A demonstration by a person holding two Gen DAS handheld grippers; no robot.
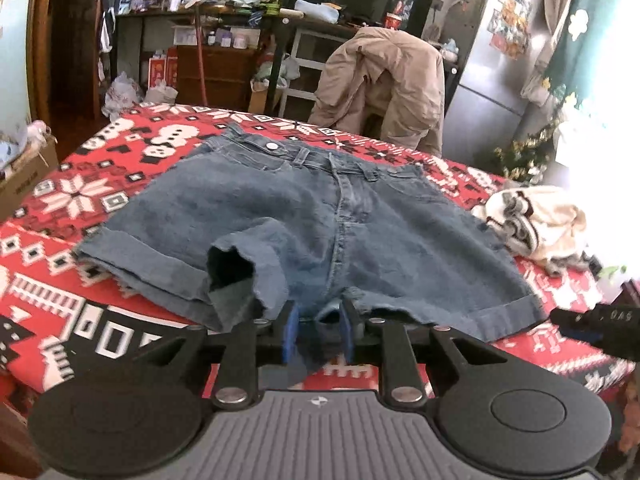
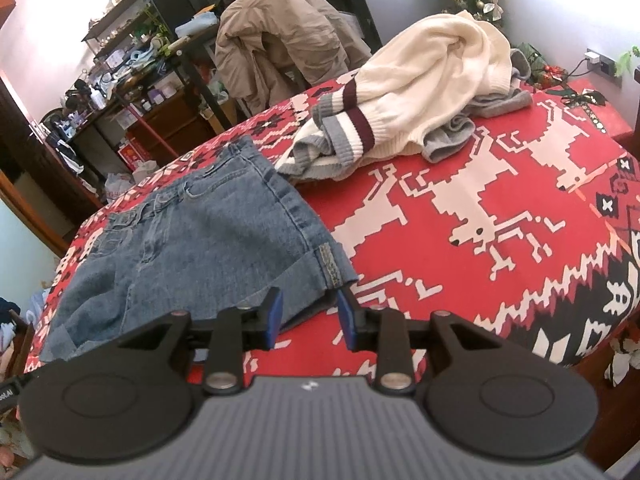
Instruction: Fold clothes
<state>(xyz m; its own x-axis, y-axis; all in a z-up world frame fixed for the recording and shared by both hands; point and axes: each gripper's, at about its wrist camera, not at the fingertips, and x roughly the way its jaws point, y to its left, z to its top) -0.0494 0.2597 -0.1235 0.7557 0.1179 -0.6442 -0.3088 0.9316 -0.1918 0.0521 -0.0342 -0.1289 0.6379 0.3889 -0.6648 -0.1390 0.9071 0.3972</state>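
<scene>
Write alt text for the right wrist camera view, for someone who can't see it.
A black two-finger right claw with blue pads stands open at the cuffed hem of blue denim shorts lying flat on a red, white and black patterned blanket. Behind them lies a crumpled cream sweater with maroon and grey stripes.

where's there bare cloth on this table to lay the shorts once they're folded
Most room: the red patterned cloth right of the denim shorts and in front of the cream sweater, out to the table's right edge. A narrower strip lies left of the shorts. Crowded: the far right, under the sweater pile.
</scene>
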